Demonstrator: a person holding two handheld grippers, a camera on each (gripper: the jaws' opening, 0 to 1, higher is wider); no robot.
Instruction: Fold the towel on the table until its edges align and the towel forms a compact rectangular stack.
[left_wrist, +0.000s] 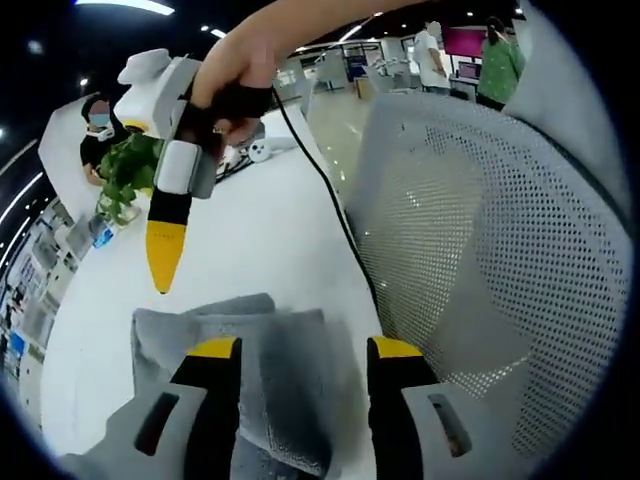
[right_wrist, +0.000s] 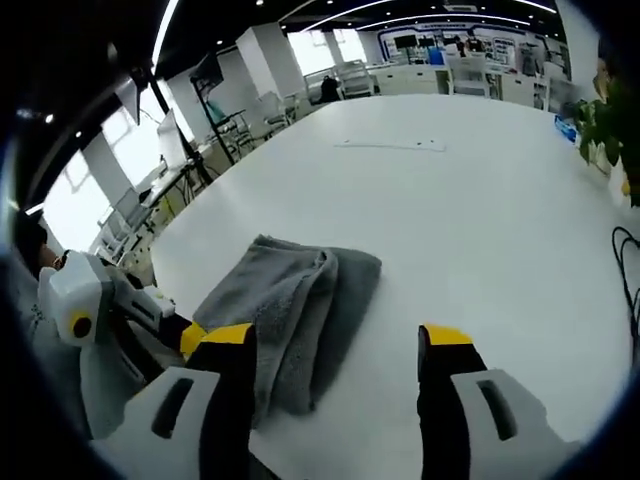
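The grey towel (left_wrist: 275, 375) lies folded in a thick layered stack on the white table (left_wrist: 250, 230). My left gripper (left_wrist: 305, 350) hovers over it with its jaws wide apart, open and holding nothing. A hand holds my right gripper (left_wrist: 165, 245) above the table beyond the towel, its yellow fingertip pointing down. In the right gripper view the towel (right_wrist: 295, 295) sits left of centre, its near end behind the left jaw. My right gripper (right_wrist: 335, 340) is open and empty. The left gripper's white body (right_wrist: 85, 295) shows at the left edge beside the towel.
A grey mesh chair back (left_wrist: 490, 250) stands close on the right of the left gripper view. A black cable (left_wrist: 320, 170) runs across the table. A green plant (left_wrist: 125, 175) stands at the table's far edge, with a person (left_wrist: 95, 125) behind it. Bare tabletop (right_wrist: 450, 200) stretches beyond the towel.
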